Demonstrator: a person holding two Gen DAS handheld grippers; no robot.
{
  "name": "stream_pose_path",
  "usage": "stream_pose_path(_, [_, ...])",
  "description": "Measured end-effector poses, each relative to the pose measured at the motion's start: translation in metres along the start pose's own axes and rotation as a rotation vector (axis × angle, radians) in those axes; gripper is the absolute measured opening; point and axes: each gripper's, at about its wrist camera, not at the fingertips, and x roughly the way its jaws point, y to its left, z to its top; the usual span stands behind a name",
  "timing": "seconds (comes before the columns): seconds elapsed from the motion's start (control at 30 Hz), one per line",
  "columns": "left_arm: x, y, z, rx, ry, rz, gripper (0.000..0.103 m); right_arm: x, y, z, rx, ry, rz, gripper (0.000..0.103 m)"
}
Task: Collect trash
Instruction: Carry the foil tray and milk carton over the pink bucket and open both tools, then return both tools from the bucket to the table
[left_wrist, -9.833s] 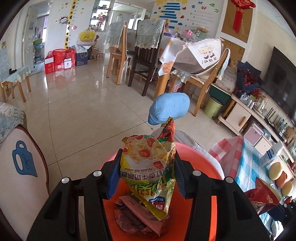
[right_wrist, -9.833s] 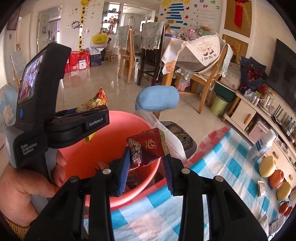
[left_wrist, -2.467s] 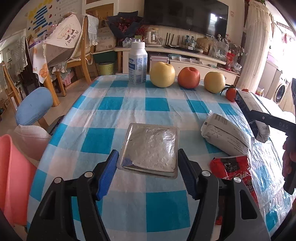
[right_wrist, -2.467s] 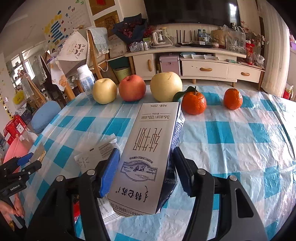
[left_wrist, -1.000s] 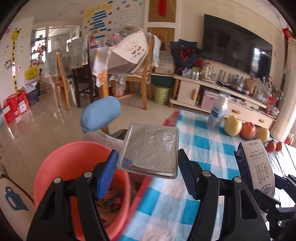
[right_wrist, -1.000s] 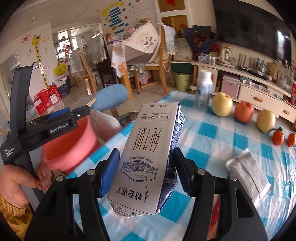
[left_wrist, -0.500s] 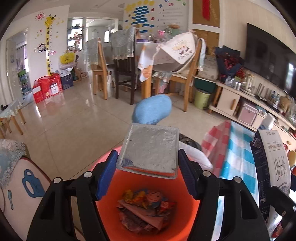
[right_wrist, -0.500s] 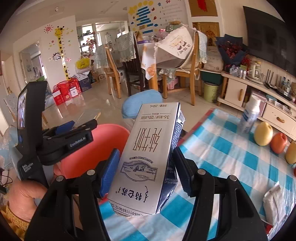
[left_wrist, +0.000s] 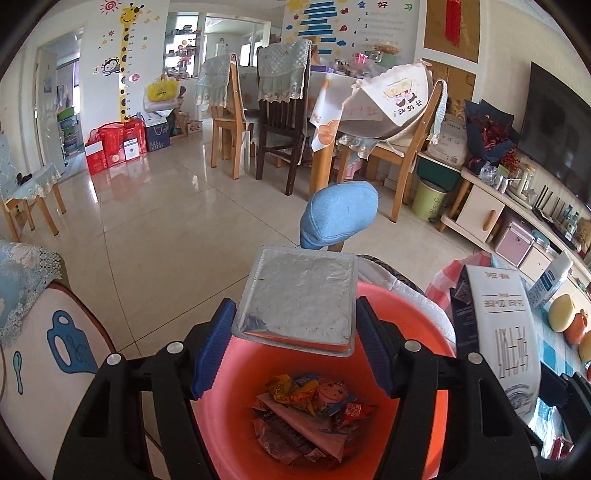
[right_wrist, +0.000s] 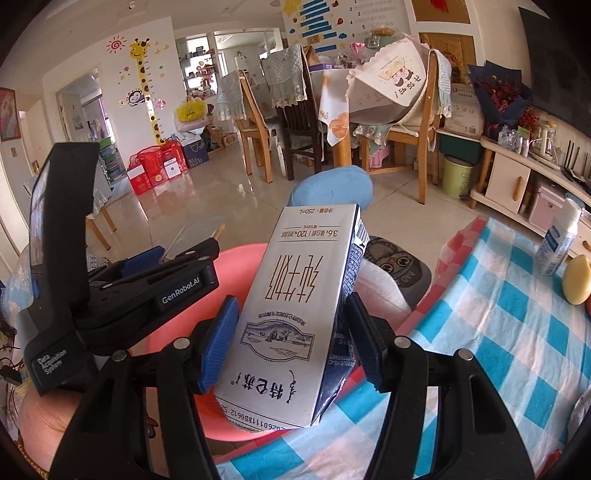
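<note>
Moved since half a second ago: both my loads have come a little farther over the round salmon-pink plastic bucket (left_wrist: 436, 332); its bottom now shows more fully under my left piece.

Item, left gripper (left_wrist: 293, 338): fingers clamped on the flat square silver-foil tray packet (left_wrist: 299, 295), held level directly above the bucket mouth.

Item, right gripper (right_wrist: 288, 341): fingers clamped on the white-and-navy 250 mL milk carton (right_wrist: 291, 310), upside down, tilted away from me, poised at the bucket's right rim by the near edge of the blue-and-white checked tabletop (right_wrist: 509, 325).

Item, done: a heap of crumpled snack wrappers (left_wrist: 306, 417) lies at the bucket bottom.

Item, outstanding: neither packet nor carton released yet; I judge both drops are next. Whether more rubbish waits on the tabletop cannot be told from these views.

Item, not trash: white plastic bottle (right_wrist: 557, 240) and yellow fruit (right_wrist: 576, 280), far right on the tabletop.
</note>
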Motion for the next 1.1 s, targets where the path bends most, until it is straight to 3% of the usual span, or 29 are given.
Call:
stream_pose_path(0.27, [0.005, 0.001, -0.001, -0.008, 0.006, 0.043, 0.068, 0.018, -0.001, -0.007, 0.017, 0.029, 0.040, 0.062])
stream_pose_path(0.37, [0.005, 0.000, 0.000, -0.010, -0.001, 0.063, 0.084, 0.019, -0.004, -0.011, 0.032, 0.033, 0.028, 0.071])
stream_pose_path(0.4, [0.003, 0.000, 0.001, -0.013, -0.008, 0.065, 0.091, 0.019, -0.008, -0.012, 0.044, 0.029, 0.016, 0.078])
stream_pose_path(0.5, [0.003, -0.001, 0.002, -0.009, -0.016, 0.084, 0.094, 0.014, -0.016, -0.015, 0.064, 0.021, -0.002, 0.082])
stream_pose_path(1.1, [-0.005, -0.037, -0.004, 0.076, -0.023, 0.034, 0.094, -0.026, -0.045, -0.044, 0.056, 0.005, -0.141, 0.085])
